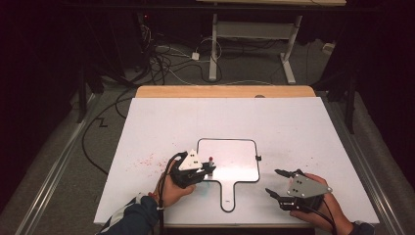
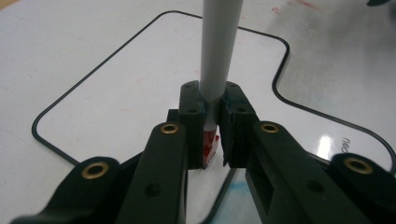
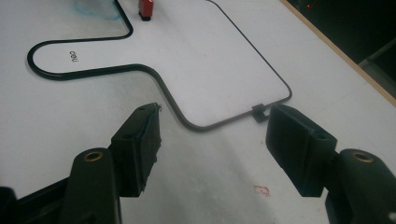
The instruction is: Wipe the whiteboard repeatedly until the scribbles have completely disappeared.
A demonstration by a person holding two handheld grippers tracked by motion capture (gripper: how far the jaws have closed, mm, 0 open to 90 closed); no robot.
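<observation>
Black-rimmed whiteboard (image 1: 230,161) — marker (image 2: 217,51) upright at edge

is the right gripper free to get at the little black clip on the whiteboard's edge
Probably yes. The right gripper is open and holds nothing, and the clip sits on the whiteboard edge just ahead of its jaws, with bare table between. The left gripper holds its marker well away.

Overhead light falls bright on the white tabletop (image 1: 161,122) while the surrounding room sinks into near-black. Glare streaks the whiteboard (image 2: 140,79); the nearest black parts of the left claw (image 2: 212,140) blur softly.
</observation>
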